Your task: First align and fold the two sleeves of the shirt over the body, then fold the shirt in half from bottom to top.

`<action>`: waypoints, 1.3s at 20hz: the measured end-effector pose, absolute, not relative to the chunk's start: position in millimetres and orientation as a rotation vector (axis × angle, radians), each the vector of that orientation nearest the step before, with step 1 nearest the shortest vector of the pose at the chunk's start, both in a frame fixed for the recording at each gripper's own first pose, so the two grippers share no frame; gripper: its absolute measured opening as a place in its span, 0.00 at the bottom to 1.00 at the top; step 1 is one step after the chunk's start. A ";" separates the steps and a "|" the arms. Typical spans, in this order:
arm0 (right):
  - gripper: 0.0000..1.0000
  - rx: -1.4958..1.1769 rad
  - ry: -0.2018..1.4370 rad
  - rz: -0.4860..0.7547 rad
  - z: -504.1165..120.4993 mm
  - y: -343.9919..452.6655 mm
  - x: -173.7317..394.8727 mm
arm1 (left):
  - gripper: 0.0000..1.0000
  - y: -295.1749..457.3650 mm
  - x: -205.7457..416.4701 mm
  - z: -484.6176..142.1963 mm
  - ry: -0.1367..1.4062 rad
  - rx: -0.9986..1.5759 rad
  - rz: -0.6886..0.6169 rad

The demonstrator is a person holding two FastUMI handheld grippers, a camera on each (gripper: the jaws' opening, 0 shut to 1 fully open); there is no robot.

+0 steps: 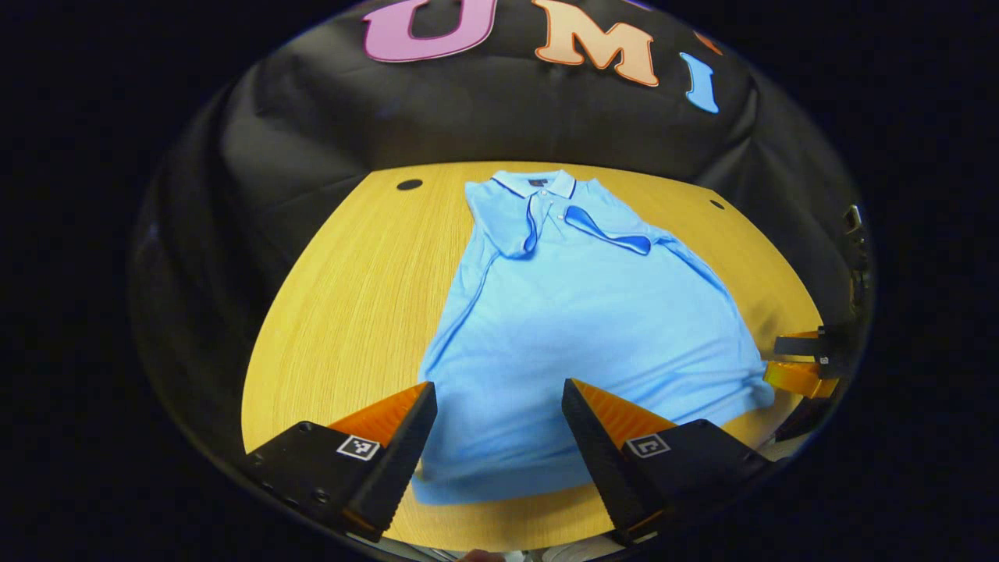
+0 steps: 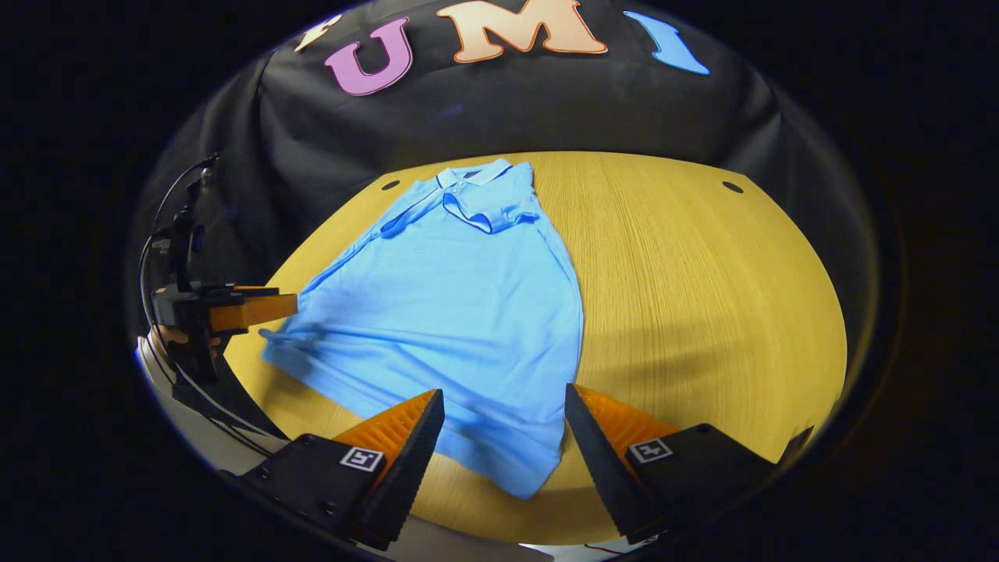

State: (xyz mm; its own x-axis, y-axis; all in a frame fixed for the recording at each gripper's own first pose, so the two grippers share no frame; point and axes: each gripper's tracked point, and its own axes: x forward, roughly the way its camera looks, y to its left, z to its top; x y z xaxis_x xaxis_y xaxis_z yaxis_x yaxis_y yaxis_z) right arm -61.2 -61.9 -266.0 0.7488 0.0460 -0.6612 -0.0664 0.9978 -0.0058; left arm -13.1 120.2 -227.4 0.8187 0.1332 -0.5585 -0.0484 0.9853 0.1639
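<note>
One shirt (image 1: 570, 328) on one table (image 1: 351, 297). Two sleeves, both folded over chest: one sleeve (image 1: 503, 226) on left, other sleeve (image 1: 609, 229) on right. One collar (image 1: 535, 183) at far end. Two dark round holes in table top: one hole (image 1: 409, 185) far left, other hole (image 1: 716, 204) far right. Two grippers: left gripper (image 1: 499, 406) with two fingers, near shirt hem; right gripper (image 2: 503, 414) with two fingers, near hem corner.
</note>
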 end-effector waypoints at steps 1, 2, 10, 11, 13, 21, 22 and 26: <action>0.98 -0.042 0.737 0.066 -271.7 -63.3 -65.1 | 0.98 123.6 -23.9 -234.2 0.617 0.143 0.104; 0.98 -0.054 0.743 0.071 -274.6 -63.9 -66.4 | 0.98 125.8 -33.8 -241.0 0.629 0.143 0.110; 0.98 -0.106 0.770 0.092 -285.8 -64.7 -65.8 | 0.98 133.5 -44.2 -268.5 0.676 0.171 0.120; 0.98 -0.114 0.776 0.095 -288.3 -64.7 -67.9 | 0.99 132.7 -41.2 -266.2 0.662 0.171 0.119; 0.98 -0.143 0.771 0.104 -289.3 -64.8 -68.6 | 0.98 133.7 -41.2 -267.2 0.666 0.167 0.119; 0.71 -0.212 0.779 0.149 -292.6 -59.8 -67.4 | 0.60 112.5 -33.5 -269.9 0.667 0.192 0.049; 0.65 -0.212 0.783 0.159 -292.9 -57.7 -67.5 | 0.50 108.0 -30.7 -270.5 0.662 0.188 0.038; 0.28 -0.189 0.790 0.194 -293.5 -49.2 -70.9 | 0.10 101.0 -30.5 -269.9 0.646 0.143 0.015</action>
State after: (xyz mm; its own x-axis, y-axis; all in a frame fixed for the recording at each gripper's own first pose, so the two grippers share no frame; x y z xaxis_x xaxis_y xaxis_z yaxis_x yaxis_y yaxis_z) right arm -70.9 -49.2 -293.5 0.6878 0.1017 -0.7187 -0.2428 0.9653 -0.0958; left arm -30.5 101.0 -269.9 0.7986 0.0581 -0.5991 0.0309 0.9900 0.1373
